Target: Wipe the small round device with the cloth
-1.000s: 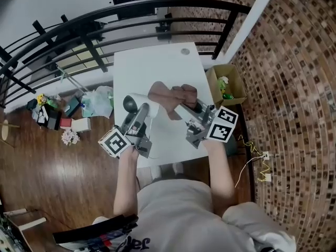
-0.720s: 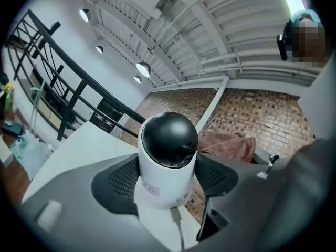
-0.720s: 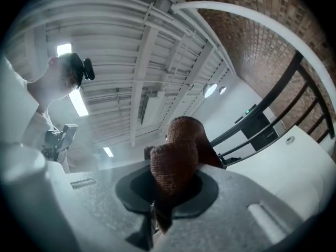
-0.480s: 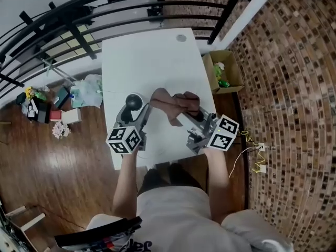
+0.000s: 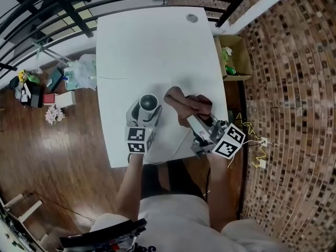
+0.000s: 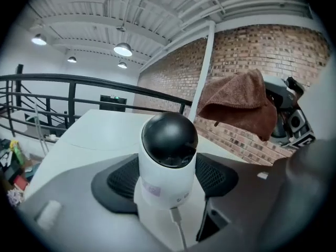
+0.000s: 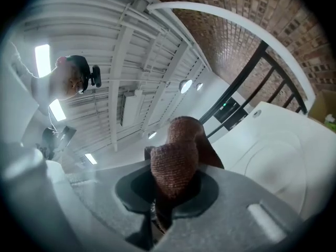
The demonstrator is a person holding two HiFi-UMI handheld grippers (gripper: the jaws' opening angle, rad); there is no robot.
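Holding the device and the cloth side by side above a white table.

Surface: white table point(image 5: 152, 46), bare apart from a small round disc point(image 5: 192, 18) at its far edge; it stands on a dark wood floor point(image 5: 63, 156), with a black railing point(image 5: 63, 9) behind it and a brick wall point(image 5: 294, 88) to the right. Writing: a pale label point(image 6: 149, 189) on the device cannot be read. Containers: an open cardboard box point(image 5: 233, 56) by the wall holds green items point(image 5: 227, 67), which are too small to identify. The left gripper point(image 5: 144, 114) has its jaws spread wide and clamped on the small round device point(image 5: 148, 103), a white body with a black dome and a cable point(image 6: 176, 224) at its back, over the table's near part; contact with the surface cannot be confirmed. The right gripper point(image 5: 193, 118) pinches the brown cloth point(image 5: 184, 101), bunched just beside the device.
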